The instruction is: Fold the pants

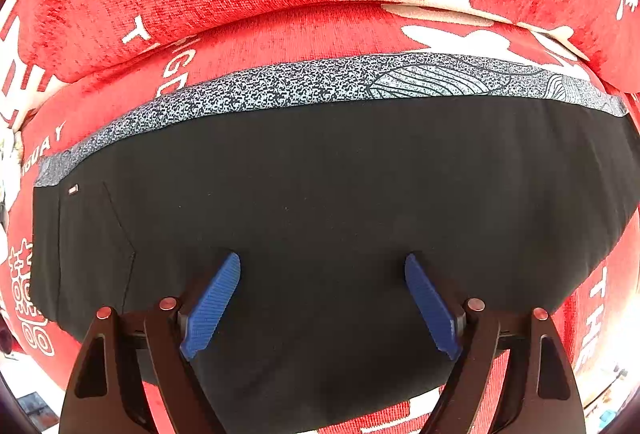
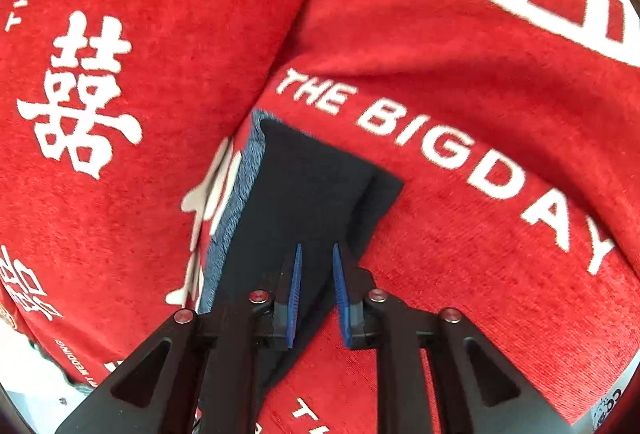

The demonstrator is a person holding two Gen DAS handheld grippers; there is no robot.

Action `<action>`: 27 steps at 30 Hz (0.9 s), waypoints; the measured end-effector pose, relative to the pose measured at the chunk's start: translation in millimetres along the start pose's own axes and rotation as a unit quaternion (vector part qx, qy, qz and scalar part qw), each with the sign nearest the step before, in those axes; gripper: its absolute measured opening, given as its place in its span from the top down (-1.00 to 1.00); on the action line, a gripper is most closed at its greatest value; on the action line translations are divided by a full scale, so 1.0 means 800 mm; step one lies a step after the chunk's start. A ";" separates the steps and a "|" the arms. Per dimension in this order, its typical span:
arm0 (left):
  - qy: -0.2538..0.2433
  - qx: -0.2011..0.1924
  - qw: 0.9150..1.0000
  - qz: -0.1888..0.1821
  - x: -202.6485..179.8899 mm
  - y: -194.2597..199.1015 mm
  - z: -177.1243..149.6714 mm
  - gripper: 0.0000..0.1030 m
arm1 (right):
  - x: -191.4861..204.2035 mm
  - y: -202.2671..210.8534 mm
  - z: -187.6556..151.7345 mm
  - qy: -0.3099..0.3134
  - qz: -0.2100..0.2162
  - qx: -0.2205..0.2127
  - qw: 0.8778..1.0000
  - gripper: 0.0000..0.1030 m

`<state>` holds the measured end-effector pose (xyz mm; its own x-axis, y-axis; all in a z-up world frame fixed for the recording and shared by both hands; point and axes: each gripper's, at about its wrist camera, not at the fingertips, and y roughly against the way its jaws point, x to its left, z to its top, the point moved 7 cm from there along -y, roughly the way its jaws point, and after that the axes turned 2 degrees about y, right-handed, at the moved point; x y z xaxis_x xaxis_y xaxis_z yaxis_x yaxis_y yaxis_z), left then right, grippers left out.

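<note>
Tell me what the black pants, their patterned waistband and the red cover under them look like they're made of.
Black pants: smooth, matte, fine fabric, probably a stretchy synthetic; no visible weave and few wrinkles.
Patterned waistband: similar thin fabric, with a printed black-and-white speckle and leaf motif.
Red cover: plush, fuzzy textile, likely chenille or terry; a mottled, nubby pile shows, with white lettering that looks woven in or printed.

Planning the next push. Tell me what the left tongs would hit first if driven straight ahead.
Probably the black pants: the open left tongs point across the fabric toward the speckled waistband, with the red cover beyond. Height above the cloth is unclear.
</note>
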<state>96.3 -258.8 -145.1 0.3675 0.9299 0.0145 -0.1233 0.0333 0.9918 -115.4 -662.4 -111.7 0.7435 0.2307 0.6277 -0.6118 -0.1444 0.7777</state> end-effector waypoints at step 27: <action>0.001 -0.001 1.000 -0.005 0.001 -0.003 0.000 -0.74 | 0.007 -0.043 -0.013 -0.023 0.012 0.039 0.999 0.29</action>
<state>96.9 -258.0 -147.0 0.3668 0.9303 0.0048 -0.1221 0.0430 0.9916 -92.9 -646.0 -135.1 0.7414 0.1812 0.6462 -0.6083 -0.2253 0.7611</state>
